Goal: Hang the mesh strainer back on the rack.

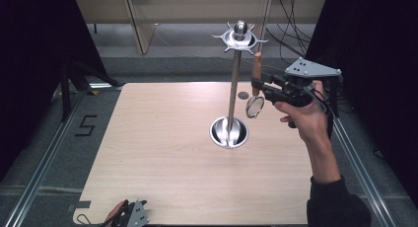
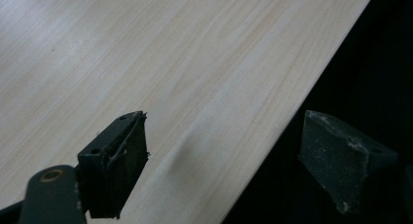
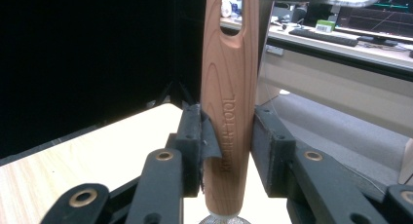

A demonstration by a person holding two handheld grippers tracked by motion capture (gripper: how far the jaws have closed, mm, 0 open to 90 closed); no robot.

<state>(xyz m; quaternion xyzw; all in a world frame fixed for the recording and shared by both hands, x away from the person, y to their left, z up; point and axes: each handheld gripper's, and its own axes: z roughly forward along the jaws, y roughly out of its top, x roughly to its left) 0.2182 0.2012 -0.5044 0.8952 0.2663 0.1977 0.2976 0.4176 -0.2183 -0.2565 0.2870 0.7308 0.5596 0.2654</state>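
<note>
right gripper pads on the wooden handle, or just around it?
Touching. The right gripper view shows both pads of the right gripper pressed against the wooden handle, with no gap on either side.

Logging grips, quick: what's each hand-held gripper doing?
Left hand-held gripper: open, empty.
Right hand-held gripper: shut on the wooden-handled strainer.

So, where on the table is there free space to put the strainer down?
The table is bare left of the stand's base, and in front of it toward the left gripper at the near edge. It is tight on the right, where the right gripper holds the strainer by the pole.
</note>
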